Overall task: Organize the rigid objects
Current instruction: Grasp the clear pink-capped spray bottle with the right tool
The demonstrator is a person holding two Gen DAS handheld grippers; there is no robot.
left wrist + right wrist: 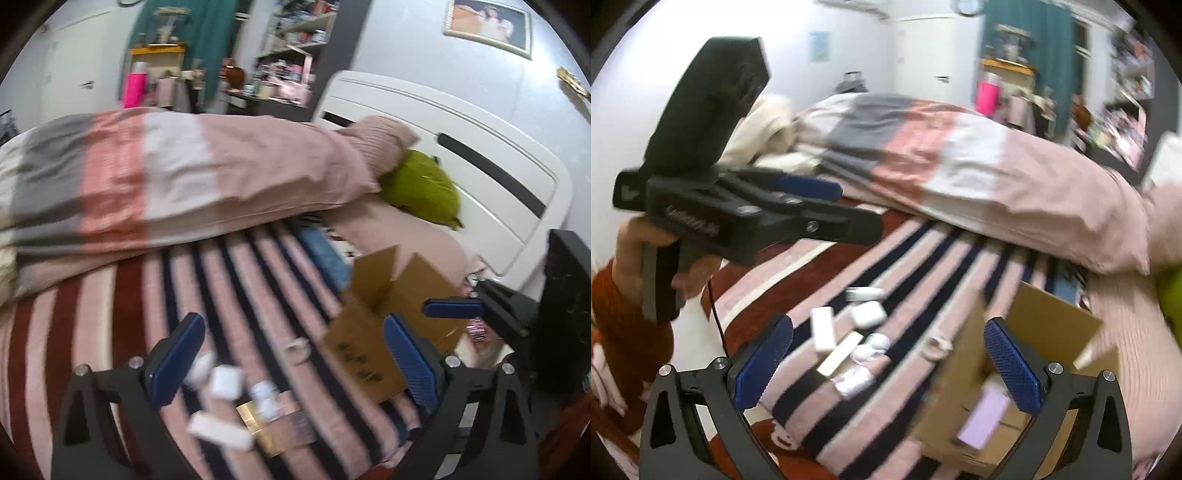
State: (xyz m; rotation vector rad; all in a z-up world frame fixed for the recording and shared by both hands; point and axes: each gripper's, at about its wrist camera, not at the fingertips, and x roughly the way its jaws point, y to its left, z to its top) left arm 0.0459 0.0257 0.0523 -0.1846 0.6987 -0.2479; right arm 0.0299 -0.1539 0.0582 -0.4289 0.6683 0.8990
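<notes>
Both claws hang above a bed covered by a striped blanket (236,280), and both are released with nothing between their blue pads. The left claw (291,365) points down at a loose cluster of small white items (221,384) and a flat gold box (255,417) lying on the stripes. In the right wrist view the left claw (846,206) is seen from the side, level and well above the blanket, gripped by the person's left hand (646,254) in a red sleeve. The right claw (890,358) tilts down over the open cardboard box (1052,317), which sits just beside the white items (864,314) – a pale pink flat object (982,417) lies inside it. A small roll of tape (936,345) rests between the cluster and the box. A folded pink and grey duvet (960,158) is heaped behind.
</notes>
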